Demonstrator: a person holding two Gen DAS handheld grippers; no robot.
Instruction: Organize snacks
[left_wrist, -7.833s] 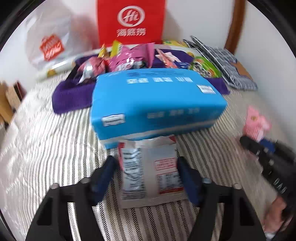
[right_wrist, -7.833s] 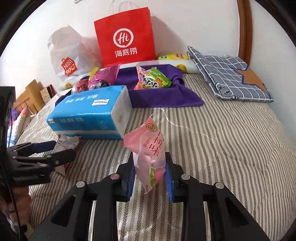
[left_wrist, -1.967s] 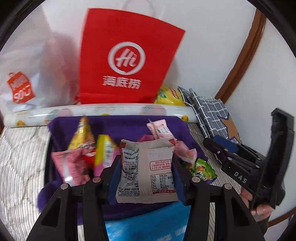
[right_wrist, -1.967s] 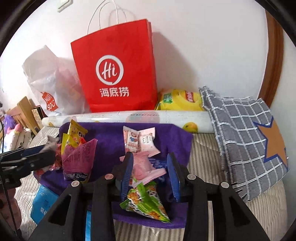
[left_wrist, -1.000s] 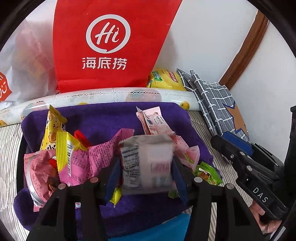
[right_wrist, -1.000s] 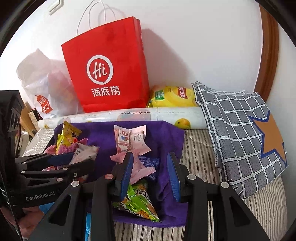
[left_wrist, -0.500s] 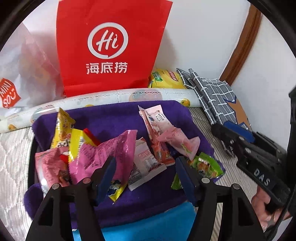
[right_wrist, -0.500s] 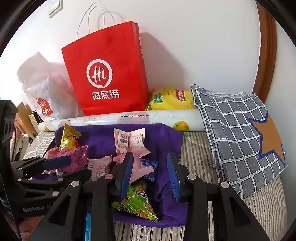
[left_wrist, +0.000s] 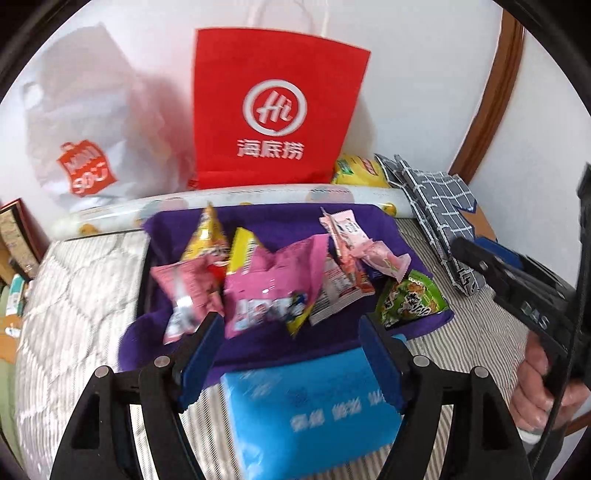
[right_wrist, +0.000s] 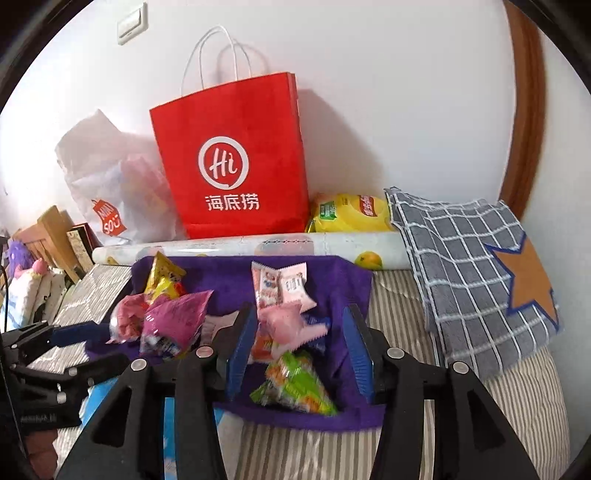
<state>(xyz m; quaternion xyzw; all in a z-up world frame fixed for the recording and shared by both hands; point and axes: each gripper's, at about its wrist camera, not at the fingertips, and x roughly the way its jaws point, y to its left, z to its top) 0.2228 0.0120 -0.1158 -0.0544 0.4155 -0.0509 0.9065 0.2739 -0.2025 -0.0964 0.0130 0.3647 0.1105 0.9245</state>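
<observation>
Both my grippers, left gripper (left_wrist: 291, 363) and right gripper (right_wrist: 297, 345), are opening and holding nothing; snack packets (left_wrist: 269, 291) are lying beyond the fingers at center frame. The red bag (right_wrist: 231, 158) is reading "Hi".

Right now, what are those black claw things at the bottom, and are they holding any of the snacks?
They are grabbers, like big tongs. A person holds one in each hand, and each has a small camera looking along its two fingers, so every picture comes from one grabber. The left grabber and the right grabber are both opening, with nothing pinched between their fingers. You can see the person's hand holding the right one. The snacks lie on a purple cloth on a striped bed: a pink packet, a green packet, a yellow one. In front is a blue tissue pack. Behind stands a red paper bag.
</observation>
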